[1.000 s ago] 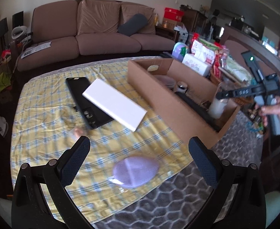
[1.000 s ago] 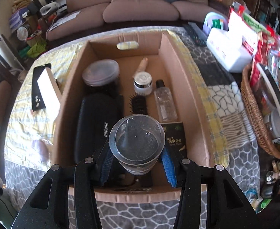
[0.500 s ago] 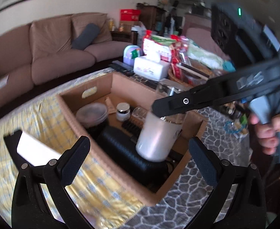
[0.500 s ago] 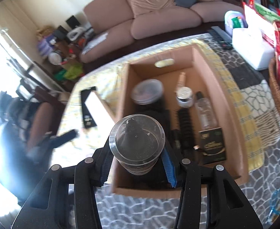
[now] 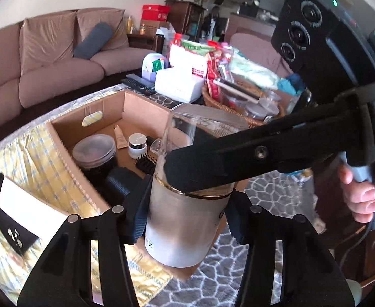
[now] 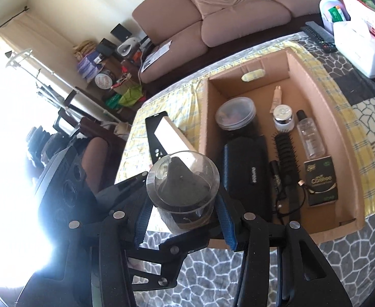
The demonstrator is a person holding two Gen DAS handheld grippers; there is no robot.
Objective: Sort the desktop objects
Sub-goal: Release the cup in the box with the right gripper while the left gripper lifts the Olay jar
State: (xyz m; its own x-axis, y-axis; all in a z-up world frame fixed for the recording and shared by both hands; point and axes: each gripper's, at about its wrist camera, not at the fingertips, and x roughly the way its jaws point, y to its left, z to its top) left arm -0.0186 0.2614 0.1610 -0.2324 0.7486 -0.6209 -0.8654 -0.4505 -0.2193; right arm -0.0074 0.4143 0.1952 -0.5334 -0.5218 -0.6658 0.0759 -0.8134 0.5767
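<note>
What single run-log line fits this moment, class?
stage: jar handover | right tool: shut on jar top | left tool: shut on jar body | position: above box front corner | state: lifted

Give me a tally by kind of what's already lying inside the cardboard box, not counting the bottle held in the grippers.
Lidded jars: 2, the dark jar and the small silver-capped jar
Clear bottles: 1
Tubes: 1
Hairbrushes: 1
Black cases: 1
Small black cartons: 1
Total: 7, all in the cardboard box
</note>
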